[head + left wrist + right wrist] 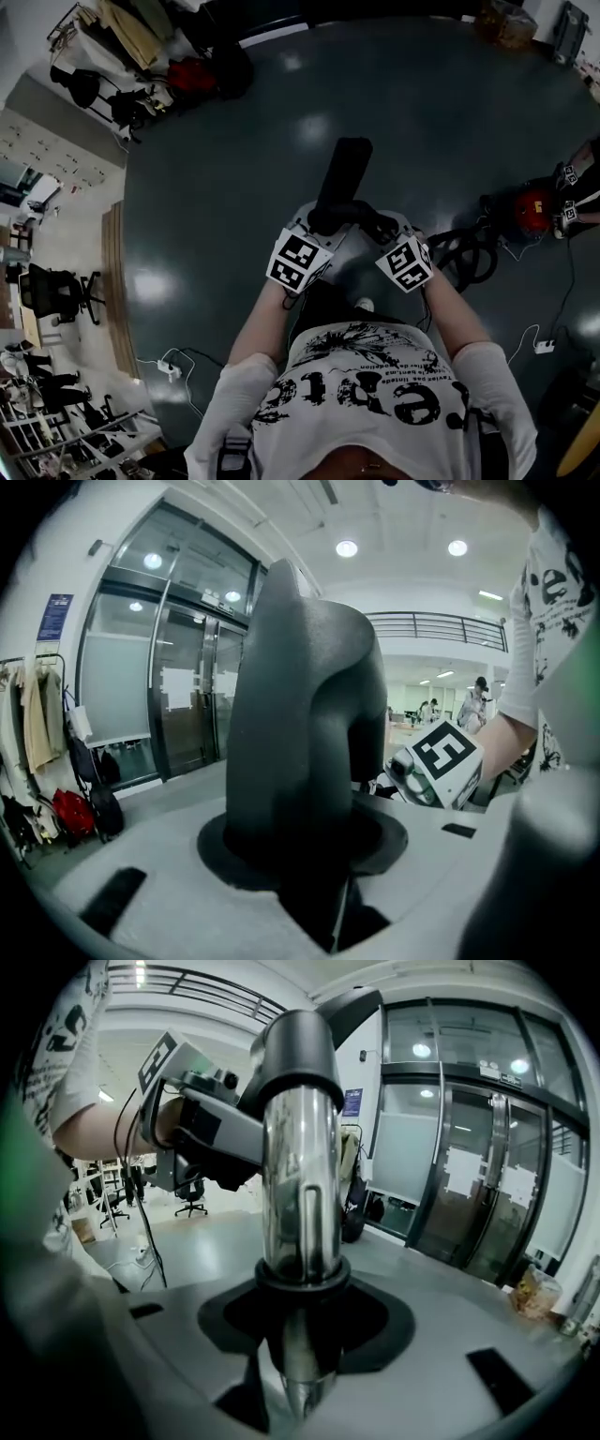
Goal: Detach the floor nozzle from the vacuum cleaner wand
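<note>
The left hand-held gripper (315,223) is clamped narrow on the black neck of the floor nozzle (302,724), which is held up in front of the person's chest, its dark body pointing away over the grey floor (234,178). Just beside it, the right hand-held gripper (382,231) is closed on the chrome wand (302,1194), whose upper end runs into the nozzle's dark collar. Further right, the red vacuum cleaner (531,208) and its looped hose (469,255) lie on the floor, well apart from both hands.

shirt print (361,401) illegible, no readable text
</note>
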A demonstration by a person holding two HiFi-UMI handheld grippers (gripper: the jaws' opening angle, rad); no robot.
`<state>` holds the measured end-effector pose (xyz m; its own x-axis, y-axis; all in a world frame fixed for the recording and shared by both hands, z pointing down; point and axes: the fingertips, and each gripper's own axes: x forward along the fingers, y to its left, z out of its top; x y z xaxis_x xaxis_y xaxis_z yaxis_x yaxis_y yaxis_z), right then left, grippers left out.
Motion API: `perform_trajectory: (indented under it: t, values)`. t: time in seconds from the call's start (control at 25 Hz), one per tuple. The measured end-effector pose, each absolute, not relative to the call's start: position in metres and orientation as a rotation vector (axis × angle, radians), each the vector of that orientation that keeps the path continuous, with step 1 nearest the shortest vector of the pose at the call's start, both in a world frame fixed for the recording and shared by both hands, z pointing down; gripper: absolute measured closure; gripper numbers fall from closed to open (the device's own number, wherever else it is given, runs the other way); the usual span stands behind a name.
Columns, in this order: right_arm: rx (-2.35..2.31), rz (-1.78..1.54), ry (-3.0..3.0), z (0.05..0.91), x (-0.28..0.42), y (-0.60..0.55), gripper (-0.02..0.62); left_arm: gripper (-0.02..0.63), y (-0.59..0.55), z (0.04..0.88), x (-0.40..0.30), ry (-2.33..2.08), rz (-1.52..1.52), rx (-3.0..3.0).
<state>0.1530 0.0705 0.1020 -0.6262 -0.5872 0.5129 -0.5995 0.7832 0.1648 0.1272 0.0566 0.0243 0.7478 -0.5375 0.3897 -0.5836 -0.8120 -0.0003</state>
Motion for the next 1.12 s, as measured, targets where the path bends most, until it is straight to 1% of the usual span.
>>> perform_trajectory:
  t: [0.2,0.44,0.64,0.72,0.84,0.88,1.0,1.12]
  values:
    - [0.885,0.04,-2.423,0.095,0.165,0.096,0.428,0.459,0.084,0.01,0.148,-0.834,0.683,2.887]
    - [0.966,0.14,-2.423,0.101,0.184,0.098,0.428,0.459,0.092,0.012,0.168,-0.957,0.761,2.8]
    - [1.001,0.131,-2.41,0.099,0.18,0.087,0.428,0.459,0.087,0.011,0.156,-1.103,0.759,2.692]
    - [1.022,0.145,-2.403,0.102,0.176,0.08,0.428,0.459,0.083,0.008,0.15,-1.158,0.695,2.659]
    - [1.007,0.141,-2.362,0.116,0.179,0.079,0.428,0.468,0.072,-0.021,0.134,-1.204,0.397,2.599]
    - [0.993,0.135,-2.353,0.121,0.179,0.081,0.428,0.468,0.067,-0.029,0.127,-1.202,0.359,2.588]
    - [0.969,0.132,-2.343,0.128,0.172,0.08,0.428,0.468,0.057,-0.029,0.111,-1.16,0.382,2.575]
    - [0.947,0.138,-2.338,0.136,0.167,0.076,0.428,0.468,0.062,-0.016,0.103,-1.105,0.306,2.508]
